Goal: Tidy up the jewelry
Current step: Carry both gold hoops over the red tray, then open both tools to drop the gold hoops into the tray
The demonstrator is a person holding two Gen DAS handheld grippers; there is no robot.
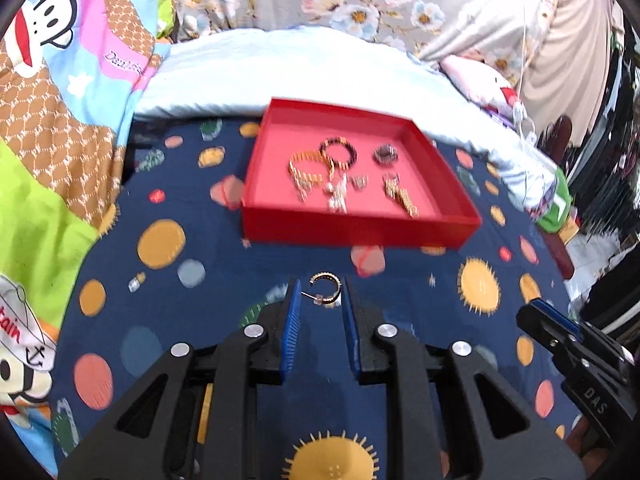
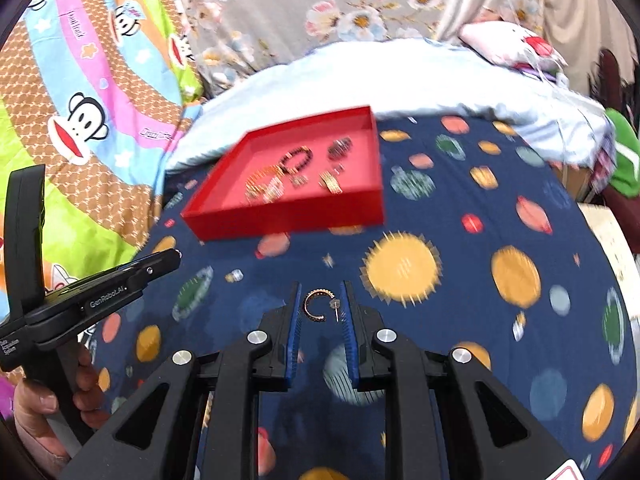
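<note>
A gold hoop earring [image 1: 326, 290] lies on the navy planet-print cloth between the open fingers of my left gripper [image 1: 321, 294]. In the right wrist view a gold hoop earring [image 2: 318, 306] lies between the open fingers of my right gripper [image 2: 320, 300]. Neither earring is gripped. A red tray [image 1: 360, 226] stands beyond, holding a gold bracelet [image 1: 306, 172], a dark bead bracelet [image 1: 338, 150], a ring [image 1: 386, 155] and several small pieces. The tray also shows in the right wrist view [image 2: 288, 216].
The navy cloth [image 1: 200, 240] covers the surface. A pale blue pillow [image 1: 320, 64] and cartoon-monkey bedding [image 1: 60, 80] lie behind and left. The right gripper's body [image 1: 580, 352] shows at the left view's right edge; the left gripper's body [image 2: 92, 296] and a hand [image 2: 44, 408] at the right view's left.
</note>
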